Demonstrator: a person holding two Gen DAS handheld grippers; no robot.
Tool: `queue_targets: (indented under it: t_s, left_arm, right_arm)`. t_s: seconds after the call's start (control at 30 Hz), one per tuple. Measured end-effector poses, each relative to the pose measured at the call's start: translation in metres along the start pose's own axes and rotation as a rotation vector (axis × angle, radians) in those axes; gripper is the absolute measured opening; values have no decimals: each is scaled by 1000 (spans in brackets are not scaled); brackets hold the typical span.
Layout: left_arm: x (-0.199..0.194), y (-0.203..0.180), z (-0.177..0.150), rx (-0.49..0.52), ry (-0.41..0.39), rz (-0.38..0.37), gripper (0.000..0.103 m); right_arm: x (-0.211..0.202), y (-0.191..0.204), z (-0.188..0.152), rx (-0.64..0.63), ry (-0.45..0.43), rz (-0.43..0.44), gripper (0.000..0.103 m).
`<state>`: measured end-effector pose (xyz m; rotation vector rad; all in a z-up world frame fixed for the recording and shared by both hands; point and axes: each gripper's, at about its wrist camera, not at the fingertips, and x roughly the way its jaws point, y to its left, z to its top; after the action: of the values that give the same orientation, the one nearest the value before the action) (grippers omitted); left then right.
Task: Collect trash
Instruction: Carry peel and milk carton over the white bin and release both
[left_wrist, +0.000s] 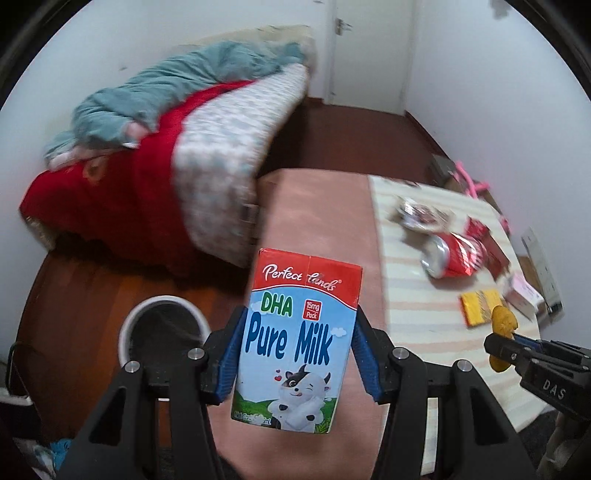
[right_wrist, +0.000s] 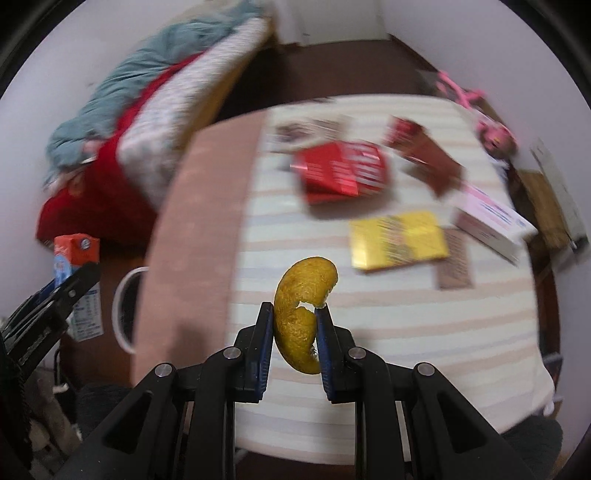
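Observation:
My left gripper (left_wrist: 300, 317) is shut on a blue and red "Pure Milk" carton (left_wrist: 295, 343), with the blue pads pressing its two sides; the carton hangs upright over the pink table edge. My right gripper (right_wrist: 295, 310) is shut on a curved yellow peel (right_wrist: 301, 314), held above the striped tablecloth (right_wrist: 369, 332). A white-rimmed bin (left_wrist: 162, 328) with a dark liner stands on the floor to the left of the table. In the right wrist view the carton (right_wrist: 75, 254) in the left gripper (right_wrist: 74, 273) hangs near the bin (right_wrist: 127, 306). The peel (left_wrist: 502, 325) also shows at the right of the left wrist view.
On the tablecloth lie a crushed red can (left_wrist: 452, 258), a red box (right_wrist: 341, 171), a brown wrapper (right_wrist: 428, 155), a yellow box (right_wrist: 399, 240) and a pink-white box (right_wrist: 491, 221). A bed (left_wrist: 166, 166) with red and teal bedding stands beyond the bin.

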<state>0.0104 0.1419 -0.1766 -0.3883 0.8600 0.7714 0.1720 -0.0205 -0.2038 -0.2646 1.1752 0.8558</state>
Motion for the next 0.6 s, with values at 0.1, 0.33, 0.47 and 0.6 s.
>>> queue_targets:
  t_s: [0.1,0.33,0.47,0.6]
  left_arm:
    - [-11,37,4,-40,-19,31,51]
    - [-8,129,8,-154,-8,87,50]
    - [14,192,0,-279,64,48,50]
    - [58,249,-17,-377,178,5,50]
  right_arm:
    - [2,47,8,-64,-5,42,23]
    - [40,161,27,-186,40,143,23]
    - [82,229,27,-256,105,189,23]
    - [139,288,21,-319,200,218,23]
